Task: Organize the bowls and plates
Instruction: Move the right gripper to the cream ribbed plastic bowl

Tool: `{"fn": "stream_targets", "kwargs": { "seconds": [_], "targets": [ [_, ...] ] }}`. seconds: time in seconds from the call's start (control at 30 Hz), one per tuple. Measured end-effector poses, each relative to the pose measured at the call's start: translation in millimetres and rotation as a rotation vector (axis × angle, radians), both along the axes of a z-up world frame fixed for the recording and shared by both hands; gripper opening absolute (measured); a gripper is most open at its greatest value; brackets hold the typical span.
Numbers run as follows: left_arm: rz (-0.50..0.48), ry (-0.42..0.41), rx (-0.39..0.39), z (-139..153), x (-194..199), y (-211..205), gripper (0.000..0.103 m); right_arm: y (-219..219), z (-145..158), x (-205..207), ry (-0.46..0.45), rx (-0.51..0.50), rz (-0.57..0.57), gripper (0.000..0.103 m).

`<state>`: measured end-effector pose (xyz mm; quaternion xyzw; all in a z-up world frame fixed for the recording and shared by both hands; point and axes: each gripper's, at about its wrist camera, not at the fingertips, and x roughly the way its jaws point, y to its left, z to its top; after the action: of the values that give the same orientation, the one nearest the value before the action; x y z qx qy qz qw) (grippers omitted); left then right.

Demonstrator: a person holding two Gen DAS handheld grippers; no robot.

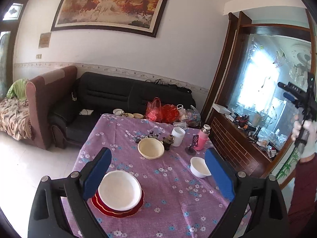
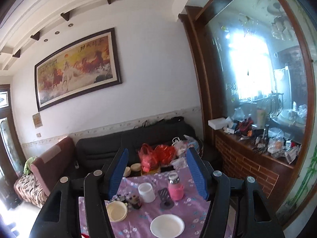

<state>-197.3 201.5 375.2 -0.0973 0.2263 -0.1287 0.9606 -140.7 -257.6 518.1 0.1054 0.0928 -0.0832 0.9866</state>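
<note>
Left tongs (image 1: 158, 170) wide apart, holding nothing, hovering above the desk (image 1: 178, 208) with its purple floral cloth. Right tongs (image 2: 157, 175) also wide, holding nothing, raised well above the desk; in the left wrist view they show at the far right edge, gripped by a white-gloved hand (image 1: 304, 136).

Task items:
- Large white round bowl (image 1: 119, 190) sits on a stack of red plates with gold rim (image 1: 118, 211), near the desk's left edge, just beside the left tongs' left blue pad (image 1: 97, 174). Plate count unclear.
- Small white round bowl (image 1: 199, 166) stands alone near the right edge, just beside the right blue pad (image 1: 219, 174), no contact visible. In the right wrist view it lies low and centred between that pair of pads.
- Cream round bowl with small side handles (image 1: 151, 148) sits mid-desk, toward the far edge, well apart from both white bowls.

Other items at the far side of the desk: white cylindrical plastic cup (image 1: 178, 136), pink bottle with silver cap (image 1: 202, 139), black phone stand on a round base (image 1: 191, 145), small dark figurines (image 1: 168, 141) just beside the cream bowl. Red plastic bags (image 1: 161, 111) lie beyond the far edge, by the black sofa (image 1: 111, 97).
</note>
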Motion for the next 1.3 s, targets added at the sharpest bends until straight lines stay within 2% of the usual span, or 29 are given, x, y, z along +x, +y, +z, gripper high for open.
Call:
{"fn": "stream_targets", "kwargs": {
  "seconds": [0.07,0.1,0.2,0.3,0.4,0.5,0.6,0.67,0.97,1.17,1.2,1.27,1.3],
  "targets": [
    [0.011,-0.009,-0.007,0,12,-2,0.098,3,24,3,0.005,-0.003,0.012,0.067],
    [0.012,-0.006,-0.016,-6,21,-3,0.098,7,25,6,0.007,-0.013,0.016,0.068],
    [0.015,0.044,-0.068,-40,56,-9,0.098,27,-8,31,0.060,-0.041,0.071,0.073],
    [0.026,0.109,-0.088,-80,89,-20,0.098,52,-79,85,0.209,-0.043,0.168,0.072],
    [0.038,0.170,-0.067,-119,116,-35,0.098,81,-168,138,0.352,-0.019,0.264,0.072],
    [0.030,0.262,-0.088,-154,142,-41,0.098,106,-253,186,0.468,0.046,0.352,0.072],
    [0.046,0.304,-0.080,-174,161,-44,0.098,119,-316,221,0.549,0.120,0.396,0.072],
    [0.066,0.312,-0.078,-183,169,-44,0.098,128,-347,242,0.580,0.152,0.411,0.071],
    [0.084,0.395,-0.119,-220,199,-34,0.098,159,-434,324,0.643,0.244,0.415,0.072],
    [0.109,0.423,-0.123,-232,212,-25,0.098,162,-470,362,0.677,0.352,0.394,0.071],
    [0.112,0.427,-0.124,-234,214,-24,0.098,162,-474,366,0.686,0.372,0.391,0.068],
    [0.117,0.435,-0.125,-237,218,-23,0.098,163,-482,375,0.705,0.409,0.390,0.048],
    [0.118,0.441,-0.125,-239,220,-23,0.098,165,-486,378,0.714,0.423,0.394,0.042]
  ]
}}
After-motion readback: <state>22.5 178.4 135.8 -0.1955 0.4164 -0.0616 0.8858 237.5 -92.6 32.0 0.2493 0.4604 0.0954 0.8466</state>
